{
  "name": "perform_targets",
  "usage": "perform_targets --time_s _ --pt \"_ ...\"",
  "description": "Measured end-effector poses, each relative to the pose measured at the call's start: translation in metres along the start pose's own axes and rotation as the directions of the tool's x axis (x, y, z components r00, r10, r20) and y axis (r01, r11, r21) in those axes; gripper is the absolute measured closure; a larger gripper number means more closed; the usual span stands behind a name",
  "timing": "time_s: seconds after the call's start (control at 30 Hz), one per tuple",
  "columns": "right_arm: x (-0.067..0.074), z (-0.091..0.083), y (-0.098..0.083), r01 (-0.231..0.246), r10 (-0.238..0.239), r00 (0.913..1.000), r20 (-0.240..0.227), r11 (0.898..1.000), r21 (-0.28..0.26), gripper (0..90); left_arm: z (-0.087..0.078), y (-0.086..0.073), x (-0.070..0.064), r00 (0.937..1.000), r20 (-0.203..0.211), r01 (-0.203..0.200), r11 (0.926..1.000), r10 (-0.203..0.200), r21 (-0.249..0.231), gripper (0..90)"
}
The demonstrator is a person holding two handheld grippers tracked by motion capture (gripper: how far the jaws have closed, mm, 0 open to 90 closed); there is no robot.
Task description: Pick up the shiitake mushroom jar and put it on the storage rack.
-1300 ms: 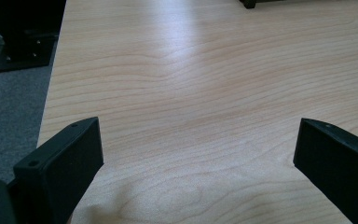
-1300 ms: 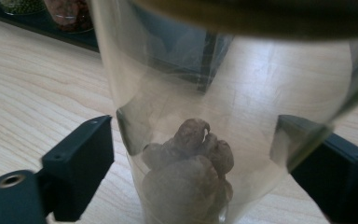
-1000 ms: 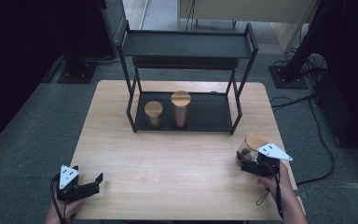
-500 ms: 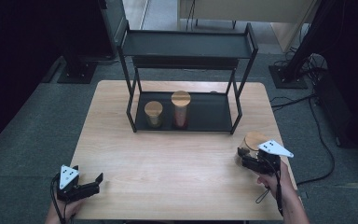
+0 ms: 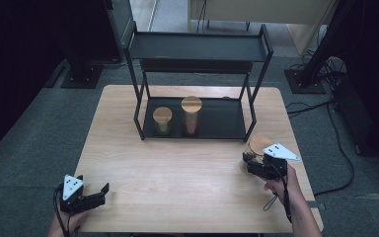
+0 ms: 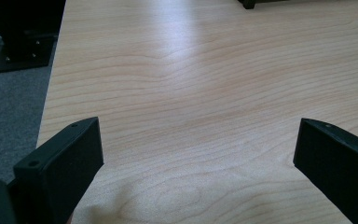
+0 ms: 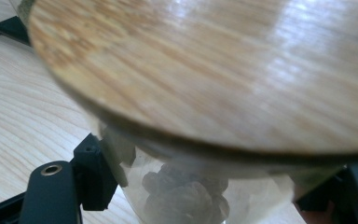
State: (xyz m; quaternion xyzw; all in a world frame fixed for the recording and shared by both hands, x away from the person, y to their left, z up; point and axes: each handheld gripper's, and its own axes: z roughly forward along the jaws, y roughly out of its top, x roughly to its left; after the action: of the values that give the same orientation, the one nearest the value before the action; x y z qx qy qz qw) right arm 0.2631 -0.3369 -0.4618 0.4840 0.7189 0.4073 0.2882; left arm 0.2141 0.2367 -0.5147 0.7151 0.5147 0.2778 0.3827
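You have three jars with wooden lids. Two stand side by side on the lower tier of the black rack (image 5: 197, 74), a short jar (image 5: 162, 121) and a tall jar (image 5: 191, 116). The third jar (image 5: 257, 148) sits off the rack's right front corner, your right gripper (image 5: 249, 163) with its fingers clamped on the glass. Your left gripper (image 5: 96, 193), near the surface's (image 5: 177, 168) front left corner, has its fingers spread wide, holding nothing.

A black metal two-tier rack (image 5: 197, 49) stands at the far side of the light wooden tabletop (image 5: 177, 168); on its lower shelf, a short wooden-lidded glass jar (image 5: 162, 120) sits just beside a taller one (image 5: 191, 115).
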Motion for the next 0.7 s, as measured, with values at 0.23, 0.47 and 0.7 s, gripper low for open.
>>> perform_targets --time_s 0.23,0.47,0.7 --pt "0.011 0.011 0.007 0.012 -0.012 0.9999 -0.011 1.0 0.002 24.9 0.0 0.0 0.0 1.0 0.002 -0.002 1.0 0.002 -0.001 1.5" --pt "0.019 0.023 0.017 0.014 -0.014 0.9998 -0.016 1.0 0.001 24.9 0.0 0.0 0.0 1.0 0.006 0.003 1.0 -0.003 -0.005 1.5" --pt "0.027 0.037 0.029 0.025 -0.025 0.9992 -0.03 1.0 0.002 24.9 0.0 0.0 0.0 1.0 0.008 0.003 1.0 -0.003 -0.005 1.5"
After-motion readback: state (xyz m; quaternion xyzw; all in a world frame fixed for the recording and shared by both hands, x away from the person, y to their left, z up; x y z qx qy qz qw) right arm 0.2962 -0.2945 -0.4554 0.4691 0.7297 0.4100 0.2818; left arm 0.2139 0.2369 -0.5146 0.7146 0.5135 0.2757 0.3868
